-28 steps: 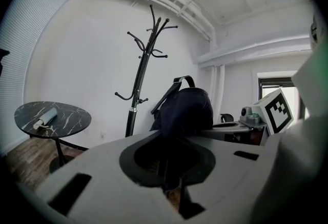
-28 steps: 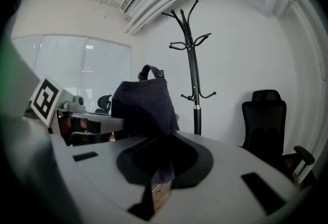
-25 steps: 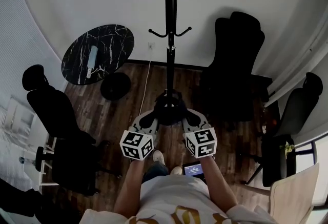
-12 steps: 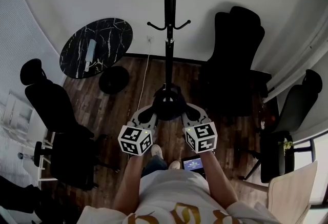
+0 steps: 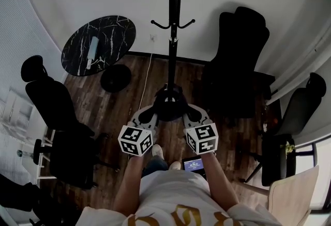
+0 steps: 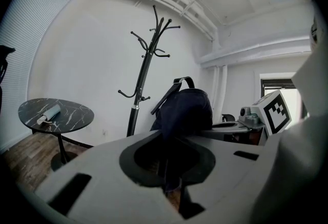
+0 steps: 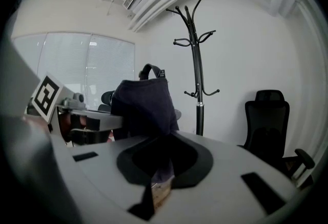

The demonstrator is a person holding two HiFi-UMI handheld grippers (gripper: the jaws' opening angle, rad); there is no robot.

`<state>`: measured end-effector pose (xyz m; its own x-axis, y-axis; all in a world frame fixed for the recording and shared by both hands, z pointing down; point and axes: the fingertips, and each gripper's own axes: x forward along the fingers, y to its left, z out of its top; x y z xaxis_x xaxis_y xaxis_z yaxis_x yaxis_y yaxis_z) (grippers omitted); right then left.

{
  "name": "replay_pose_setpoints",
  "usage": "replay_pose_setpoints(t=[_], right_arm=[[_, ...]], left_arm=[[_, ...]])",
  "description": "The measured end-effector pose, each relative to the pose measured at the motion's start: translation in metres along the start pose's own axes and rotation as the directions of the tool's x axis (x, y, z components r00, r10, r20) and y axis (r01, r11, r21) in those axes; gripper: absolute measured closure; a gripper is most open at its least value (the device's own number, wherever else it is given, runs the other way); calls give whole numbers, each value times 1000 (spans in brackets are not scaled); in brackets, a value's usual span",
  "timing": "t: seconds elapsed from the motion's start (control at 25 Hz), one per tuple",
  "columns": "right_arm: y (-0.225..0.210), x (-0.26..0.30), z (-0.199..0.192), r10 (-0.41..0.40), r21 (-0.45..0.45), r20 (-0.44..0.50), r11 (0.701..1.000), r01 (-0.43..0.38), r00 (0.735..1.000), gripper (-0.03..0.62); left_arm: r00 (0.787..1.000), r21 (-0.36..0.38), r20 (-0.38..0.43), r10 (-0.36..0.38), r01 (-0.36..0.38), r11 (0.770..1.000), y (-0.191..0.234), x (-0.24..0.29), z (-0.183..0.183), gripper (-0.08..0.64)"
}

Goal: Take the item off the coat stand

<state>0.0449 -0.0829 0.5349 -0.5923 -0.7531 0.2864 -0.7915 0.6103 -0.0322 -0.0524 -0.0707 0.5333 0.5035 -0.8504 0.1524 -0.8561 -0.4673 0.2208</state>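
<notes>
The item is a dark bag point(image 5: 168, 104) with a strap, held between my two grippers low in front of the person, clear of the black coat stand point(image 5: 172, 23). The stand's hooks are bare. My left gripper point(image 5: 148, 115) is shut on the bag's left side and my right gripper point(image 5: 192, 114) is shut on its right side. In the left gripper view the bag point(image 6: 185, 107) bulges above the closed jaws, with the coat stand point(image 6: 145, 66) behind it. In the right gripper view the bag point(image 7: 144, 105) hangs into the jaws, left of the coat stand point(image 7: 196, 59).
A round black marble table point(image 5: 98, 50) with a pale roll on it stands at the left by the wall. Black office chairs stand at the right point(image 5: 240, 59), far right point(image 5: 297, 114) and left point(image 5: 51, 108). A small lit screen point(image 5: 195, 166) lies by the person's feet.
The head view has shifted slightly. Both grippers stay shut on the bag in nearly the same place in front of the person.
</notes>
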Motion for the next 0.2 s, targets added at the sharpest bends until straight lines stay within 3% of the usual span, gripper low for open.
replay_pose_setpoints(t=[0.2], right_arm=[[1,-3,-3,4,9,0,1000,-4,1000,568]], left_arm=[[1000,-6,-5,-1,1,1000,-2,-2,-4,531]])
